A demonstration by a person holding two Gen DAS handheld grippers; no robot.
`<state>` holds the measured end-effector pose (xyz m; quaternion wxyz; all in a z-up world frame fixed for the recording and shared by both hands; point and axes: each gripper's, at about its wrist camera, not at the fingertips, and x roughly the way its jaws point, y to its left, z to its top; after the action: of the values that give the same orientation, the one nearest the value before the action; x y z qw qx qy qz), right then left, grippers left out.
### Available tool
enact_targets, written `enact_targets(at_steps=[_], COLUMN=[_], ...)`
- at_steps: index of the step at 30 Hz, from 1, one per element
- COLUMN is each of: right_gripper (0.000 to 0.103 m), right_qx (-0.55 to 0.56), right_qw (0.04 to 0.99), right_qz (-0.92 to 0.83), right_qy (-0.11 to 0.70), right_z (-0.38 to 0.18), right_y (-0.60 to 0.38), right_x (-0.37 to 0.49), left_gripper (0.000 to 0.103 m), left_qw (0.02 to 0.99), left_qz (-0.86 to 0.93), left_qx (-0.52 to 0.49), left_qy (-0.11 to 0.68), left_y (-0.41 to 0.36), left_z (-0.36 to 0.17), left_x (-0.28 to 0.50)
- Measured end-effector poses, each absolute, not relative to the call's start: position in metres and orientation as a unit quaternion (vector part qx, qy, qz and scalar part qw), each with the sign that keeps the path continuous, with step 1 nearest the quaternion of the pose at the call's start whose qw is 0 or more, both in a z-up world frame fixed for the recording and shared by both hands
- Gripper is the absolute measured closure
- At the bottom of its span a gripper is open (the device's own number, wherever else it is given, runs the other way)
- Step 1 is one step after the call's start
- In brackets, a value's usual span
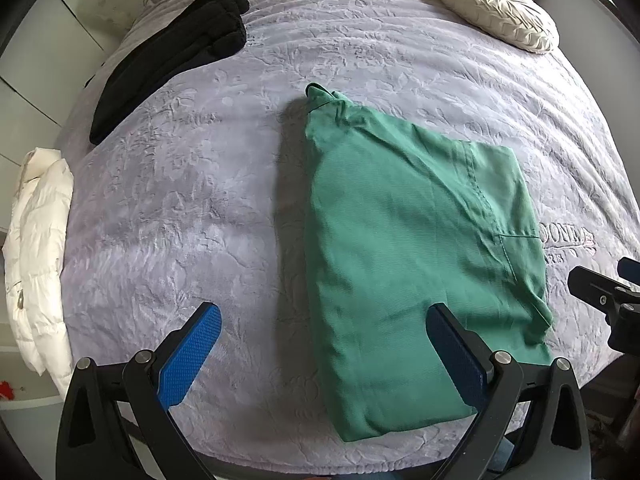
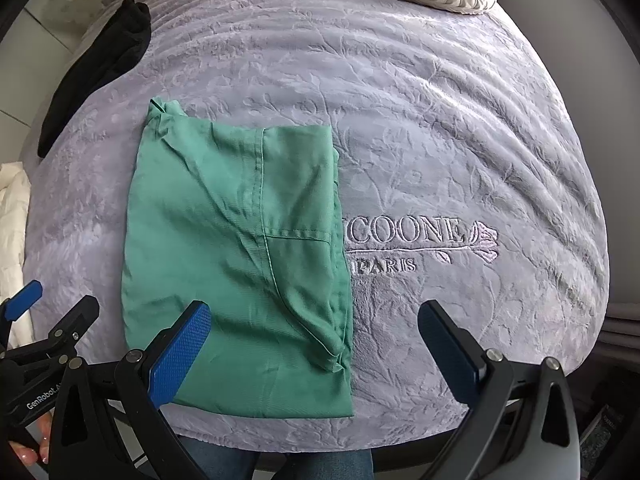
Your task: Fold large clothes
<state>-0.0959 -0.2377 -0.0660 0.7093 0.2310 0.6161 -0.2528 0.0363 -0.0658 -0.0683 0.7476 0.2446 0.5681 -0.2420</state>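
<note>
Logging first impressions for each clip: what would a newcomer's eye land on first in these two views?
The folded green garment stands out first, lying flat on the lavender bedspread near its front edge, beside the embroidered lettering. Next come the blue-padded left gripper and right gripper, both open above the bed and holding nothing. At the left edge lie a black garment and a white puffy jacket.

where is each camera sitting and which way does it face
Left wrist: on the left gripper, facing forward over the bed; its open blue fingers frame the green garment.
Right wrist: on the right gripper, same heading, further right; its own open fingers and the left gripper show.
Shared: green garment, black clothes, cream pillow.
</note>
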Motion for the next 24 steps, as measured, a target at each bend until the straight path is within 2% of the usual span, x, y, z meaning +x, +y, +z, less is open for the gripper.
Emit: enact_targets(at_steps=[24], right_gripper=[0.000], right_qx=[0.232], right_qw=[0.709], right_qz=[-0.252], right_qy=[0.617], right_z=[-0.0676], right_y=[-0.2359], right_x=[-0.0963], left_gripper=[0.000], left_qw=[0.747], left_qz=[-0.239], left_qx=[0.245], left_qy=[0.571], left_y=[-0.0651], left_z=[-0.0684], left_x=[0.0360])
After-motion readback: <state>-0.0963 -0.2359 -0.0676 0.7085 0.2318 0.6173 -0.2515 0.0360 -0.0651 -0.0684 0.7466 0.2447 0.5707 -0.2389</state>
